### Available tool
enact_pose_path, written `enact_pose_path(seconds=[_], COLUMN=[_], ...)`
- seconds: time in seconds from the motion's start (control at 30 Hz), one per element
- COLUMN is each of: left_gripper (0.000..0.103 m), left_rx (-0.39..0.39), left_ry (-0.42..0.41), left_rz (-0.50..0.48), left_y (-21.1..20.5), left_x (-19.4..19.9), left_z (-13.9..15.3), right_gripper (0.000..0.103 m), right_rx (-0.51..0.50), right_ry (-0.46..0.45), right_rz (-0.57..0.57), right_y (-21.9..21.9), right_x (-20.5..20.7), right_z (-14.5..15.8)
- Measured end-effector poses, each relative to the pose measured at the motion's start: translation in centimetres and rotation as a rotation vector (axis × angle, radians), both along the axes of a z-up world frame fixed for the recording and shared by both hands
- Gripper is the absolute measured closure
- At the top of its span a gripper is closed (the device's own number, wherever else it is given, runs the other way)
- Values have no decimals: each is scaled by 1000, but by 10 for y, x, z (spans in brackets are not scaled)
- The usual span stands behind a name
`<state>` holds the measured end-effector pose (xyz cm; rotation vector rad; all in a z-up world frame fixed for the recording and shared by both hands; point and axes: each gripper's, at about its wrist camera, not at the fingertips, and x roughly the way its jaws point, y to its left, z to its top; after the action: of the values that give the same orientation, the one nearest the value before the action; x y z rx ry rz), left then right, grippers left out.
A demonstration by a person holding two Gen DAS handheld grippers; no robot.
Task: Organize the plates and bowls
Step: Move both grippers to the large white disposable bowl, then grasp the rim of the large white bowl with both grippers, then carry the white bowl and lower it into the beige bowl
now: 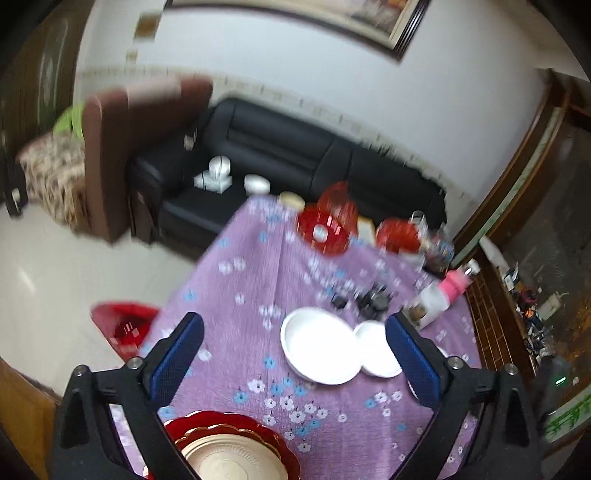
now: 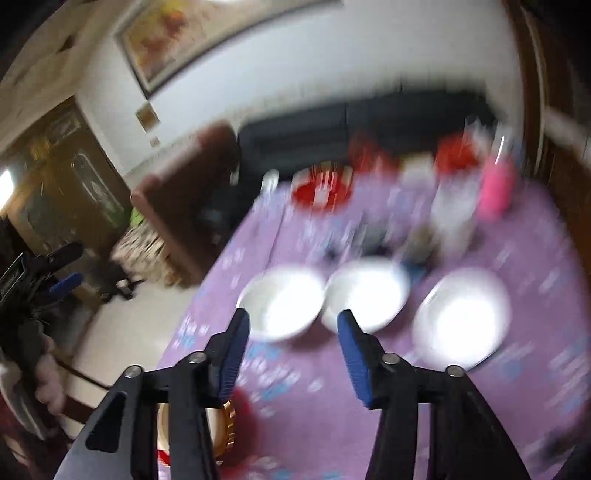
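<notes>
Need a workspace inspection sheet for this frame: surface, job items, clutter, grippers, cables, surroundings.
Surface: purple floral tablecloth, fully covering the table.
Job's things: three white dishes in a row; red plate under a gold plate at the near edge.
Clutter: red baskets, pink bottle, dark small items, blurred.
Grippers: left hand-held gripper open and empty; right hand-held gripper open, nothing between the pads.
Cables: nothing seen on the table.
Surroundings: black sofa, framed picture, wooden door.

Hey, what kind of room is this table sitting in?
Most likely a home living room: a black sofa stands behind the table's purple floral tablecloth, a framed picture hangs on the wall, and white dishes sit on the cloth.
</notes>
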<state>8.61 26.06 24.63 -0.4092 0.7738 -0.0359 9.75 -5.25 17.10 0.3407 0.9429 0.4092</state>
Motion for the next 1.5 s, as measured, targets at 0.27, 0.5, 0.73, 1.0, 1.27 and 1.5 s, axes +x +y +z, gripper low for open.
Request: enact_pose_path(seconds=[0.27,0.5,0.73,1.0,1.27,1.5], left_gripper=[9,11,28,71,71,69], left_rx=[-30,-89,-114,-91,-31,74], left_ry=[167,291,404,428,225,136], left_rz=[-26,-26,-29,-50,-44,18], left_y=[-15,-28,-36,-44,-35,-19], left_x=[77,126,157,133,29,-79], left_z=[-95,-161,-207,-198,-100,-65], right_gripper=[51,55,84,91,91,91], right_rx=[136,192,193,165,206,245], right_ry=[180,214,240,191,61,35], right_rz=[-89,-151,-160,-106,8,164], right_y=[16,24,33,44,56,85], right_x=[54,83,96,78,21,-51], right_z=[-107,-132,-145,-135,-68,-43])
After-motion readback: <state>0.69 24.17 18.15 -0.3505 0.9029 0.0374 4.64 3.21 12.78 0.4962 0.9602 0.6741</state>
